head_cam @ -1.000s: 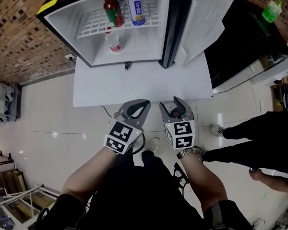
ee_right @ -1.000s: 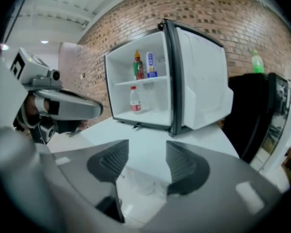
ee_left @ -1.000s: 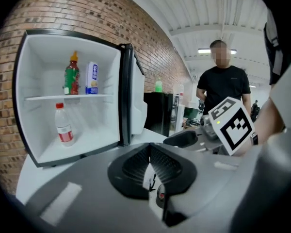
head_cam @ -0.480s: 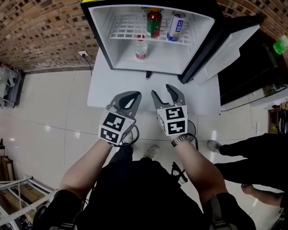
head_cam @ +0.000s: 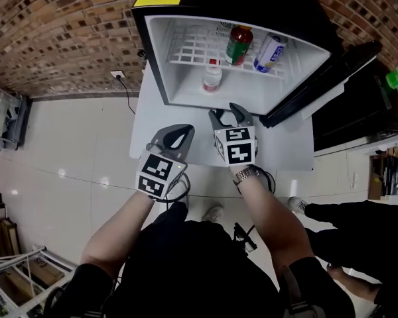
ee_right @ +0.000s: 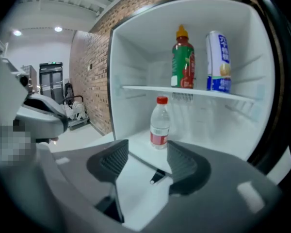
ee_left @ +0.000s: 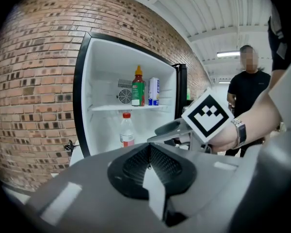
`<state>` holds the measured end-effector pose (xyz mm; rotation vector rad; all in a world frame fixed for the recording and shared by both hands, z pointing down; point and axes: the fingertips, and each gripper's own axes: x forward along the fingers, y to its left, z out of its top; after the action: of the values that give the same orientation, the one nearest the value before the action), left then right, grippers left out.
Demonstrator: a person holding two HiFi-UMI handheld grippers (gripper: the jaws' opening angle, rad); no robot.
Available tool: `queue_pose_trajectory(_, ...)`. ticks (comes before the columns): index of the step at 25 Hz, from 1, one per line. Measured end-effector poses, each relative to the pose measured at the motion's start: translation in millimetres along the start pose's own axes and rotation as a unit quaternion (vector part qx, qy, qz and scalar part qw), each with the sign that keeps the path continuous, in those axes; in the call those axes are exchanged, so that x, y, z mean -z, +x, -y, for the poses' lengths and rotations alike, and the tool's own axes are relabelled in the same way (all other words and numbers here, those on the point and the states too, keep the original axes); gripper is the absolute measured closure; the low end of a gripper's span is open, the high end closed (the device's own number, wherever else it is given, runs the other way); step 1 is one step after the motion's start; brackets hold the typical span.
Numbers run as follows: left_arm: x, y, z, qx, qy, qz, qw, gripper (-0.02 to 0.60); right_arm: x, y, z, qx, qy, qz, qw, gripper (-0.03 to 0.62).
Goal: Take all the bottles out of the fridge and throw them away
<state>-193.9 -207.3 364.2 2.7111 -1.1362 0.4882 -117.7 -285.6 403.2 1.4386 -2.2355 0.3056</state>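
Open fridge [head_cam: 160, 58] on the white desk [head_cam: 140, 134], three bottles inside it.
My left tool [head_cam: 179, 134] hangs over the desk with its jaws pressed together on nothing. The clear red-capped bottle [head_cam: 211, 76] stands on the fridge floor. My right tool [head_cam: 229, 114] points toward it, jaws well apart and empty. Up on the wire shelf [head_cam: 189, 45] stand the red-and-green bottle [head_cam: 239, 44] and, just right of it, the blue-and-white bottle [head_cam: 270, 52].

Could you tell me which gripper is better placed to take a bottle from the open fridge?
Likely right: the right gripper, fingers apart, is closer to the black fridge and lined up with the clear plastic red-capped water bottle on its floor. The left gripper sits further back, fingers together.
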Motion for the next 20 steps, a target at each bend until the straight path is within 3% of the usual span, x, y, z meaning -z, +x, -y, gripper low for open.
queue_pose_trajectory(20, 9, 22, -73, 0.019, 0.025, -0.025, 0.9992, 0.578, -12, 136, 37, 0.040, 0.023, -0.051, 0.998, 0.264)
